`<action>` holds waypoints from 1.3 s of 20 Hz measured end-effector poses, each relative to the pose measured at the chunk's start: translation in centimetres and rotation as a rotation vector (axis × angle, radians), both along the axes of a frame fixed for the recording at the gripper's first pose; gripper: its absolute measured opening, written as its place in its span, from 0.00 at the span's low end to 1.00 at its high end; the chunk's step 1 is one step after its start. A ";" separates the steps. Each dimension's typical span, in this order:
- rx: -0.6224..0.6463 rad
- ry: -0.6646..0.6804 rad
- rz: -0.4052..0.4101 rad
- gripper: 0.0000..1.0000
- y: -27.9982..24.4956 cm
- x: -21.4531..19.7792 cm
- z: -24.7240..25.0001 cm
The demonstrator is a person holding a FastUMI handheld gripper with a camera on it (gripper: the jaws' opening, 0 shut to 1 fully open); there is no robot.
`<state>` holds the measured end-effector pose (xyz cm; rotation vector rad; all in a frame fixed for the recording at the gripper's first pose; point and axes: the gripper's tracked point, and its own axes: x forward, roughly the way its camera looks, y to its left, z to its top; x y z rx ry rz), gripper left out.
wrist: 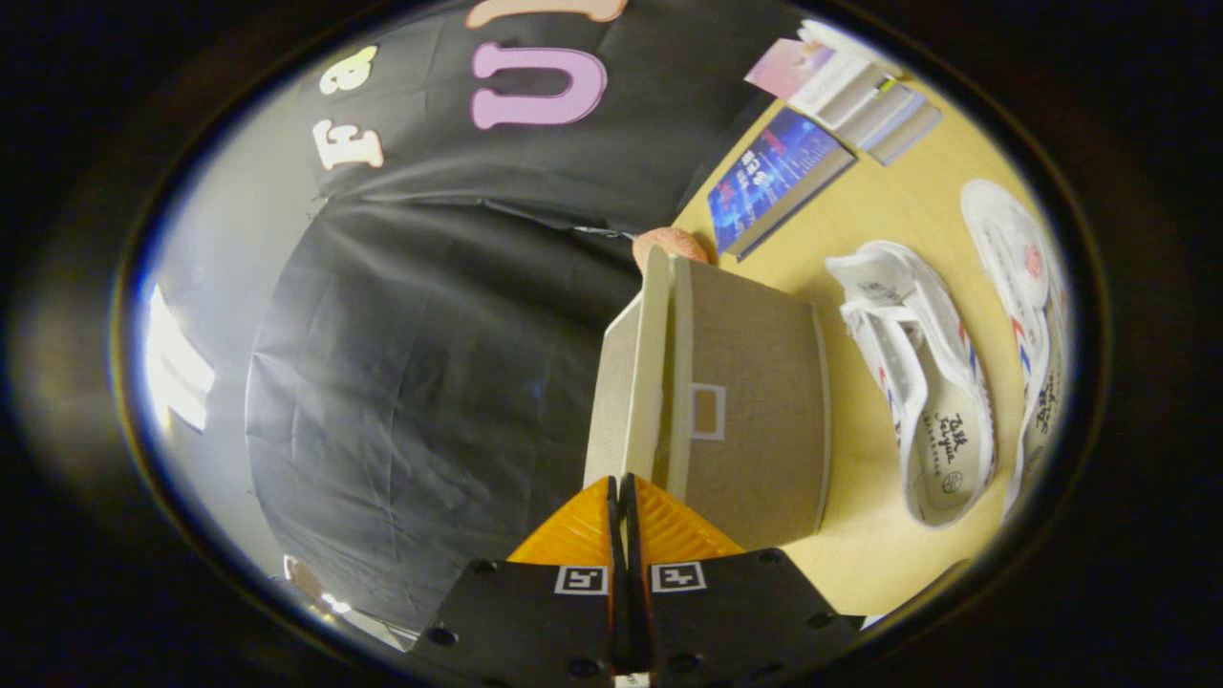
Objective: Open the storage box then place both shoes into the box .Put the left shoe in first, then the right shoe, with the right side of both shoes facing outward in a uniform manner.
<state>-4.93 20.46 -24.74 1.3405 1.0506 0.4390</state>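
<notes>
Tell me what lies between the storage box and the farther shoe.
In the tool view, the nearer white shoe lies on the wooden table between the storage box and the farther shoe. The tool is closed at the box's lid edge.

Warm dim light; glare beside cloth; fisheye-warped, soft edges.

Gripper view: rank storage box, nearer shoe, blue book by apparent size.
1. Storage box, largest, though it sits just ahead of the shut gripper, so nearness inflates it.
2. Nearer shoe.
3. Blue book, smallest, also farthest.
</notes>
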 end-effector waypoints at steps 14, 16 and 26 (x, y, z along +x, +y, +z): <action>-0.005 -0.170 0.131 0.06 8.2 7.0 8.6; 0.006 -0.204 0.138 0.06 10.0 8.6 10.2; 0.037 -0.283 0.237 0.02 23.3 14.0 12.8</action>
